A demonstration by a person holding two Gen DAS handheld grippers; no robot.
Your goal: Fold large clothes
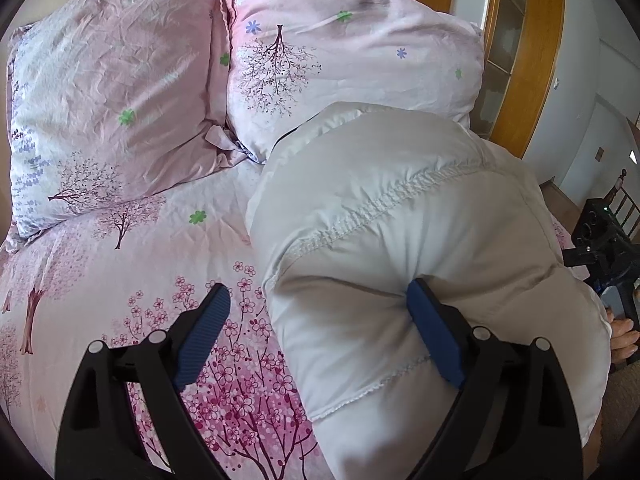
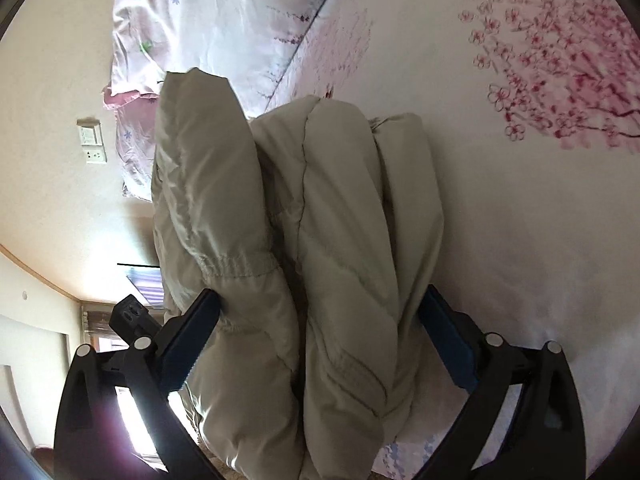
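We count two pillows [image 1: 120, 92], one puffy white jacket [image 1: 400, 220] (folded thick) on the bed [image 1: 120, 280]. Left gripper [image 1: 320, 336] gapes, one pad touching; right gripper [image 2: 320, 344] wide, straddling it.

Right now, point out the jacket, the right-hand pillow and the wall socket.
jacket [image 1: 400, 208]: left wrist view, on the elastic seam across its folded bulk.
right-hand pillow [image 1: 344, 60]: left wrist view, on its pink face beside the tree print.
wall socket [image 2: 93, 144]: right wrist view, on the plate's middle.
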